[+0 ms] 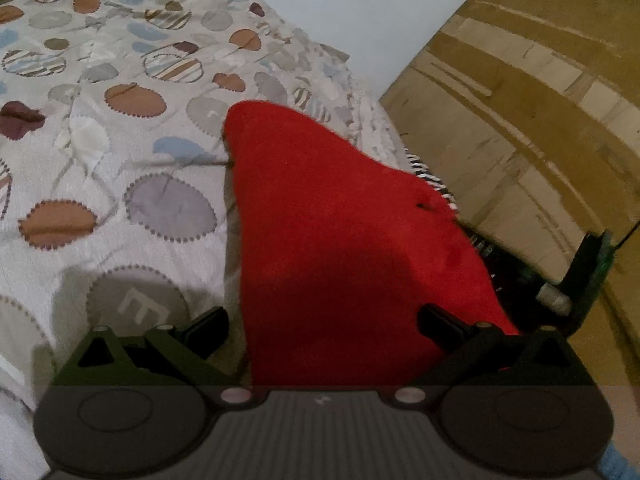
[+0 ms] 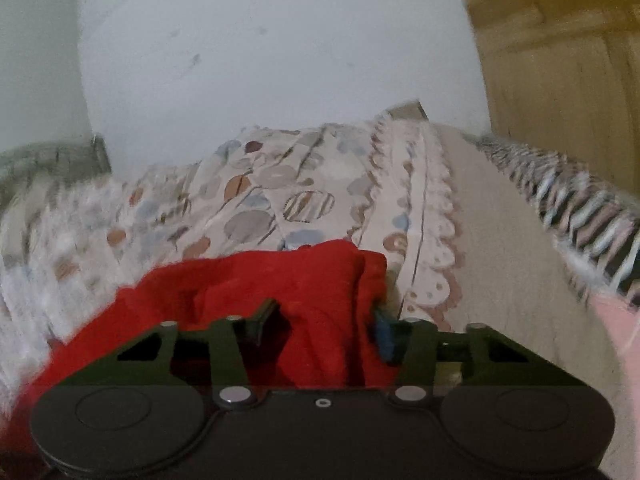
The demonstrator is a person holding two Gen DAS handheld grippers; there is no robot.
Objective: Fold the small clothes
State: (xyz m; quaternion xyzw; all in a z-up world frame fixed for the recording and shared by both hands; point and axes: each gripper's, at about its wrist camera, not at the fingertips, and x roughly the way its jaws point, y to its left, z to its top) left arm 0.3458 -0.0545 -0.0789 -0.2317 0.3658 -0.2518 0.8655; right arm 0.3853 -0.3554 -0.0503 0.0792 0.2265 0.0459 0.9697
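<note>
Plainly the right gripper [image 2: 324, 320] pinches a bunched fold of the red garment [image 2: 248, 280] between its fingers, while the left gripper [image 1: 322, 320] stands wide with the same red cloth [image 1: 340, 240] between its jaws, pads apart from it. Underneath lies a bed with a spotted quilt [image 1: 120, 160]. Only the left view shows wooden panelling [image 1: 520, 100]; the right shows a pale wall [image 2: 260, 60].

Both wrist views look forward and slightly down, close over the same red garment [image 1: 340, 240] on the bedspread [image 1: 100, 160].
</note>
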